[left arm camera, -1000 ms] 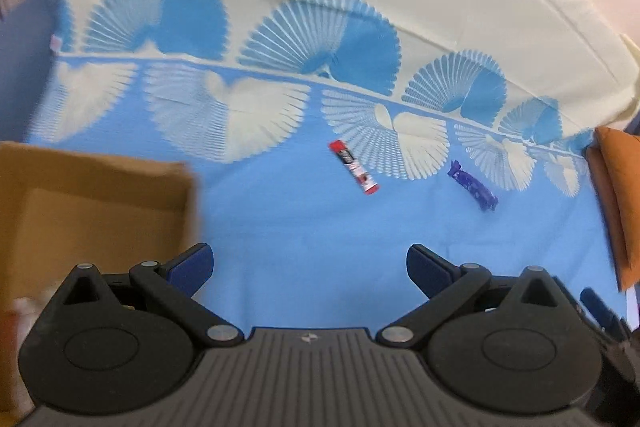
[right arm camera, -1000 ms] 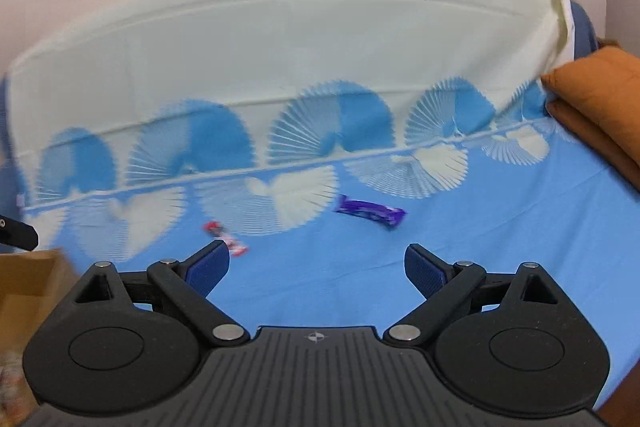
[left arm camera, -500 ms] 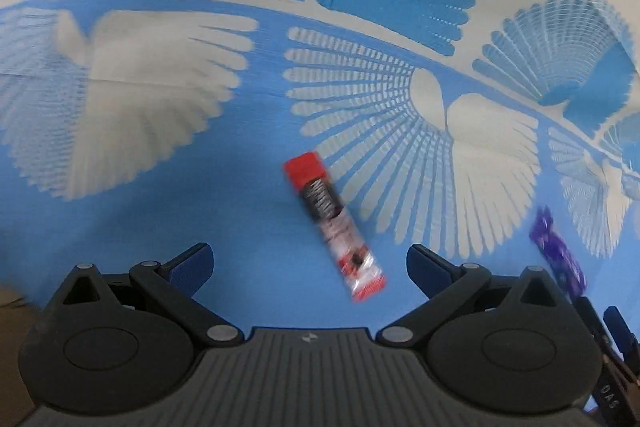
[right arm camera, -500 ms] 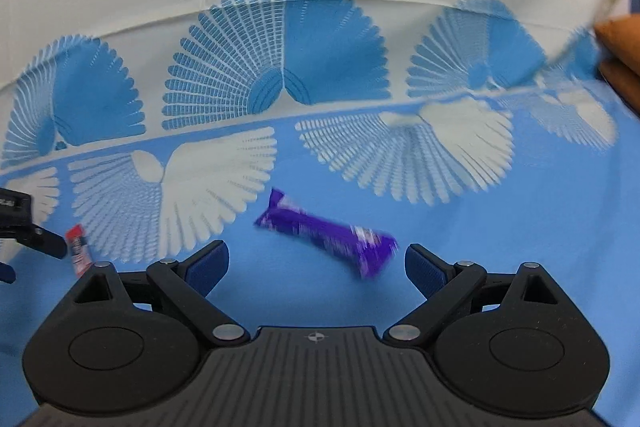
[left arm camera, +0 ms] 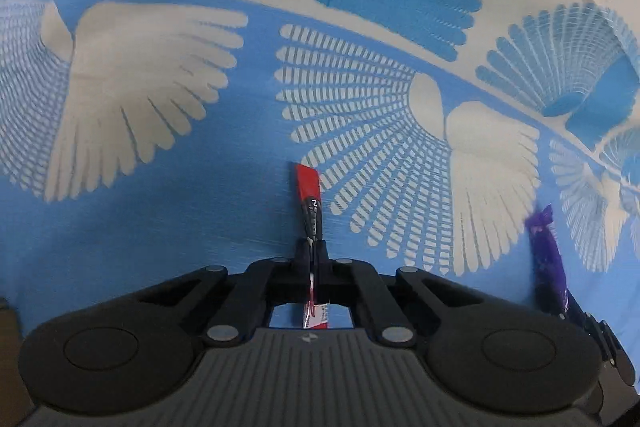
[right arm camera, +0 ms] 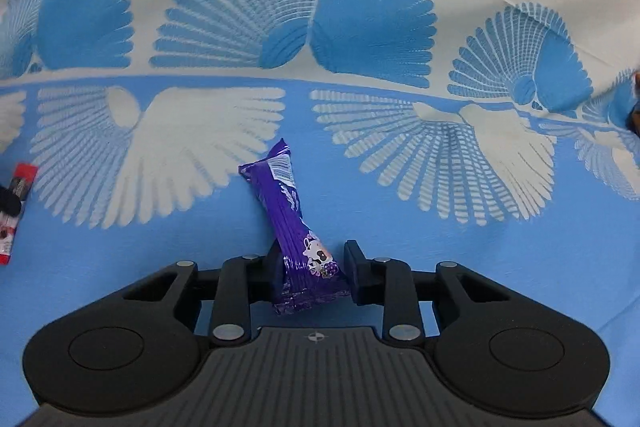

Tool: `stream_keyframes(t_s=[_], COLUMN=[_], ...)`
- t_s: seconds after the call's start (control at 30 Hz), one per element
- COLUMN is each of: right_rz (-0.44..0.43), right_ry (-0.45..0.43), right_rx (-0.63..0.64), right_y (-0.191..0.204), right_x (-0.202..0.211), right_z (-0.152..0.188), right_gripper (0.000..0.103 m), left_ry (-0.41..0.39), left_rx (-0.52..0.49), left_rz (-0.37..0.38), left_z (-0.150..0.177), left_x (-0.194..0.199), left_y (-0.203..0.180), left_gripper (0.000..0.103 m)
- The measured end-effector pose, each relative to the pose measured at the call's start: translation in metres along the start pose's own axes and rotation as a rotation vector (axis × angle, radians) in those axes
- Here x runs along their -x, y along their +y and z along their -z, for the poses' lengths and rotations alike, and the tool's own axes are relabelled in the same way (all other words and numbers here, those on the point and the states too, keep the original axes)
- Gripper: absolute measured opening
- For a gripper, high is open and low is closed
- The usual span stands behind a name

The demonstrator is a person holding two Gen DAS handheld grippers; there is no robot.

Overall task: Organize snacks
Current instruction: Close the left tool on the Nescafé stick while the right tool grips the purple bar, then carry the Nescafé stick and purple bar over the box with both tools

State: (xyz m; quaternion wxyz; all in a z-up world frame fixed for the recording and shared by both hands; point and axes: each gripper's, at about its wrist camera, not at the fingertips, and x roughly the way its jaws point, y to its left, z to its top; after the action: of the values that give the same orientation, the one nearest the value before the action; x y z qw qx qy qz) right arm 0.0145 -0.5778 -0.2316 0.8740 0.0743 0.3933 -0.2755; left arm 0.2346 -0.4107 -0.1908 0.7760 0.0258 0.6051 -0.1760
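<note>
Between the left gripper's (left arm camera: 313, 251) closed jaws, a red snack stick (left arm camera: 309, 199) was pinched. Between the right gripper's (right arm camera: 314, 267) jaws, which had just been closing, lay a purple snack bar (right arm camera: 294, 227); the right pad stood just clear.

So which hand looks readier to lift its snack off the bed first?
The left. The left gripper is already clamped shut on the red snack stick. The right gripper has been closing around the purple snack bar, but a gap shows at its right finger, so its grip looks unfinished.

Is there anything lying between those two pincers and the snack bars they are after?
Nothing visible. The left hand-held gripper is shut on the red snack bar; the purple snack bar sits between the right hand-held gripper's closing jaws.
</note>
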Motion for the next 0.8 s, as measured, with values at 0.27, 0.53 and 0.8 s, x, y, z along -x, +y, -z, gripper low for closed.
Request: stream_keyframes(t_s=[0.27,0.53,0.8], right_rz=[-0.053,-0.187,-0.334], right_ry=[-0.114,-0.23,-0.258], right_rx=[-0.153,-0.264,-0.205], right_y=[0.017,0.076,0.156], right_x=[0.099,0.256,0.393], right_z=[0.009,0.043,0.086], right_gripper=[0.032,0.032,0.032], left_ry=[-0.092,-0.168,-0.224], left_rx=[-0.065,-0.155,-0.191], left_rz=[0.088,0.231,0.232], left_z=[0.032,0.147,0.252], left_x=[0.089,0.224,0.326], left_y=[0.016,0.07,0.155], left_gripper=[0.001,0.001,0.001])
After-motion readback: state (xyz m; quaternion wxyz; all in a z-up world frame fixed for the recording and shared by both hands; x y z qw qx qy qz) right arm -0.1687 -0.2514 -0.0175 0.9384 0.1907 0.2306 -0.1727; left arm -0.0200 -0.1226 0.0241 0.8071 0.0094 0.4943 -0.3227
